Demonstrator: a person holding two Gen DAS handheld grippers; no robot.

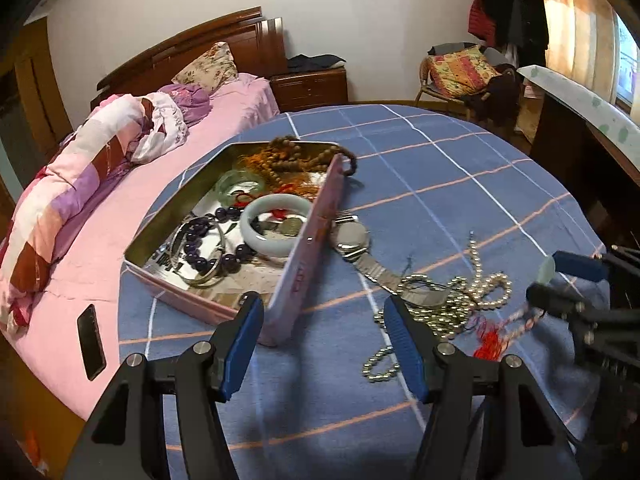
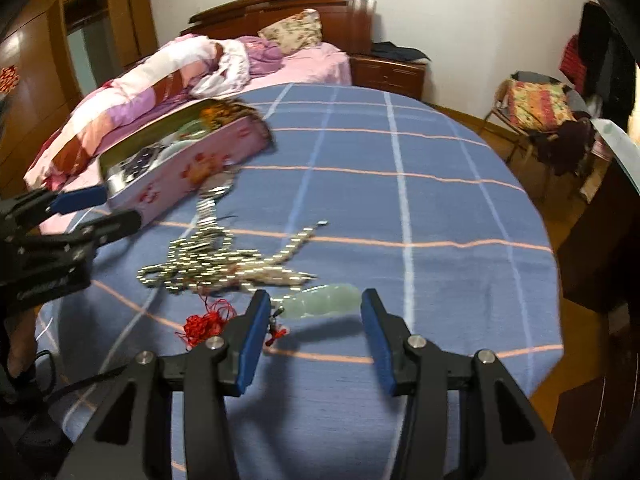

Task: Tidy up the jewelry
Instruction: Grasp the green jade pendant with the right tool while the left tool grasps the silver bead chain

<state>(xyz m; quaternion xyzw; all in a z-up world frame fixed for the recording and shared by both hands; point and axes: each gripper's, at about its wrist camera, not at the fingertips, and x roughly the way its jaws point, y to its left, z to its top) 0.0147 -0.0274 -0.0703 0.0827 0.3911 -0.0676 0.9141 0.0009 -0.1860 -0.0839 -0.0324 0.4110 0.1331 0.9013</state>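
1. Bangles (image 1: 276,222) and beads (image 1: 298,160) are already stowed in the tin (image 1: 298,276).
2. Chains (image 1: 452,300), watch (image 1: 352,238) and pendant (image 2: 320,300) are left loose on the worktop (image 2: 400,200).
3. Pendant is bracketed between the right fingers (image 2: 258,340), half-spread, untouched; left fingers (image 1: 244,344) are held wide, empty.

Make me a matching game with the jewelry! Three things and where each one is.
Things:
1. white bangle
2. watch
3. jade pendant

Places:
A. on the cloth, touching the tin's outside wall
B. on the cloth, between the right gripper's open pads
C. inside the tin

Pairs: 1-C, 2-A, 3-B
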